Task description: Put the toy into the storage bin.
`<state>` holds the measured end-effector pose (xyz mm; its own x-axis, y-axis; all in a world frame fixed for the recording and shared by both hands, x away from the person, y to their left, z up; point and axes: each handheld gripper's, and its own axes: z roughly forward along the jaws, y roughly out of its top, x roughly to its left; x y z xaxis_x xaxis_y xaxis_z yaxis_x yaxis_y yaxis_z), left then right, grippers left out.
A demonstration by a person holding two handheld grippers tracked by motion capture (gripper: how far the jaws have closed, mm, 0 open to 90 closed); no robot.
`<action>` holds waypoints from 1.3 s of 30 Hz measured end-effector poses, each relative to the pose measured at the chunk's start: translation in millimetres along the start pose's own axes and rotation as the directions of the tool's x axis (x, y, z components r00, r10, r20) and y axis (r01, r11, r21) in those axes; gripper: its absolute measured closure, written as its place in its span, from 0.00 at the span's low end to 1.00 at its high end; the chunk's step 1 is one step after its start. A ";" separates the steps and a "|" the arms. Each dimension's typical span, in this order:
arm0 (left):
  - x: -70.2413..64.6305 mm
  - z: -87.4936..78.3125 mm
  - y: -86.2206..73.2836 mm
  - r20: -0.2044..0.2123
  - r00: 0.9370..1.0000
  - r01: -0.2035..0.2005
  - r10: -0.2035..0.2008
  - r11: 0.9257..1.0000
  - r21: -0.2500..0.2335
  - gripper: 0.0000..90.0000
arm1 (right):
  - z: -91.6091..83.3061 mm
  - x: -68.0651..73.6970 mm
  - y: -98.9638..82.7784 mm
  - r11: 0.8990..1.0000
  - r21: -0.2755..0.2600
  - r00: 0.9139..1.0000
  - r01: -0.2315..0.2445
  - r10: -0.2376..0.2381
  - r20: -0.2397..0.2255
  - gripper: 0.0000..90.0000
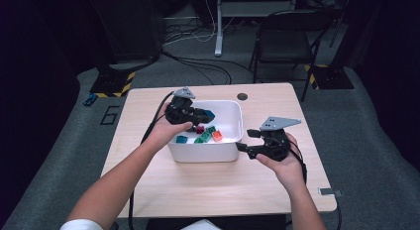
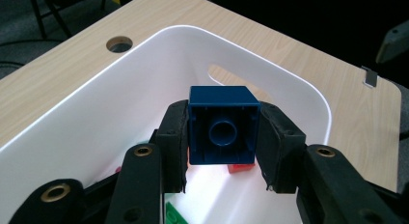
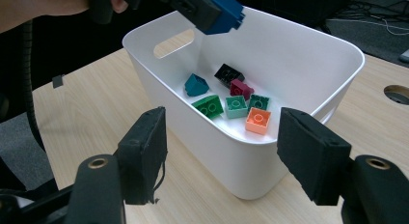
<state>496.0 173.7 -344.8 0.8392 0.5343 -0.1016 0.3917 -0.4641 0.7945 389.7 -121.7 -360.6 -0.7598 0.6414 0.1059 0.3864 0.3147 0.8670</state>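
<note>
Above the white bin [image 1: 233, 133], left gripper [image 2: 223, 151] jaws clamp the blue brick [image 2: 222, 126], hollow underside facing the camera

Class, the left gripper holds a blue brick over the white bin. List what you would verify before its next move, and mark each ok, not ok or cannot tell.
1. Blue brick clamped between both pads of the left gripper: ok.
2. Brick raised above the white bin: ok.
3. Right gripper open and holding nothing: ok.
4. Right gripper outside the bin: ok.
5. Bin standing flat on the table: ok.
6. Grip firm enough not to slip: cannot tell.
</note>
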 end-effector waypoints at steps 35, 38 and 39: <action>33.8 89.3 -3.8 0.014 1.000 -0.013 0.011 0.988 0.152 0.65 | -2.9 -1.4 -1.3 1.000 -0.007 1.000 0.000 0.000 0.006 0.38; 35.1 93.5 -6.1 0.014 1.000 -0.012 0.010 0.984 0.176 0.65 | -2.6 -1.3 -1.5 1.000 -0.005 1.000 -0.003 0.003 0.005 0.38; 35.0 94.9 -6.8 0.014 1.000 -0.016 0.013 0.982 0.186 0.65 | -2.4 -1.2 -1.5 1.000 -0.004 1.000 -0.002 0.002 0.003 0.38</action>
<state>558.5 128.5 -410.6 0.8495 0.5181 -0.0996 0.4418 -0.5955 0.6710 388.8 -124.6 -360.9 -0.7577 0.6439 0.1061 0.3857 0.3108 0.8687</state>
